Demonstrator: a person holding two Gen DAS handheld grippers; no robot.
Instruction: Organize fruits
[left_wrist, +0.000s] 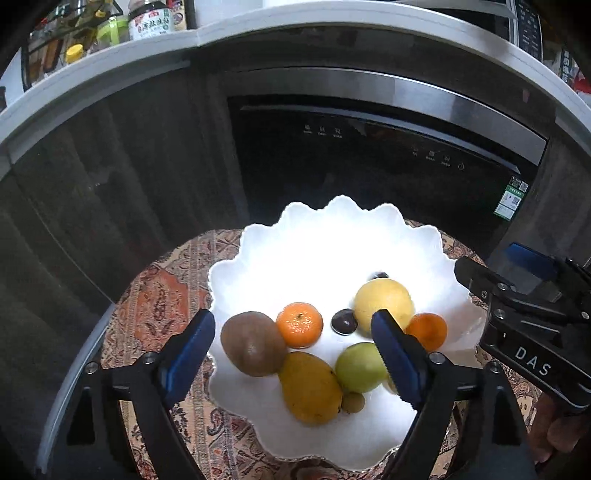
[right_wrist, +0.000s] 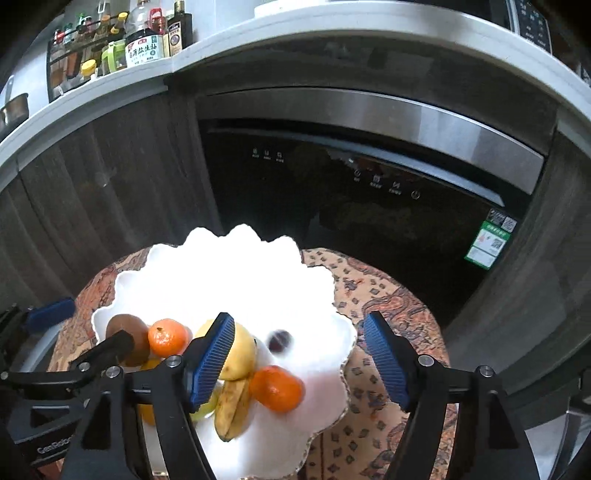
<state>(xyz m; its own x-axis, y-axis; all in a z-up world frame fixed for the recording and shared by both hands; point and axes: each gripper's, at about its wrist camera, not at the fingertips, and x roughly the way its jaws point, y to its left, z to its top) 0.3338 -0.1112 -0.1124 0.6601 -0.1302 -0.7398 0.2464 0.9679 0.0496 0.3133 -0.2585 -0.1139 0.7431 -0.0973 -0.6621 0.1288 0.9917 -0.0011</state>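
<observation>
Dark kitchen cabinets and a black oven front behind a round table under a patterned orange cloth. Scalloped white plate on it, heaped near the front with fruit: brown kiwi, orange mandarin, yellow mango, green apple. Left gripper and right gripper both spread wide, clasping nothing. Probably between placements; next, reaching for any fruit off the plate.

A round worktop is covered by a patterned cloth in rust, tan and brown paisley. Directly on the cloth sits a white scalloped-edge dish, taking up most of the surface, with bare cloth left to its right and near side.
</observation>
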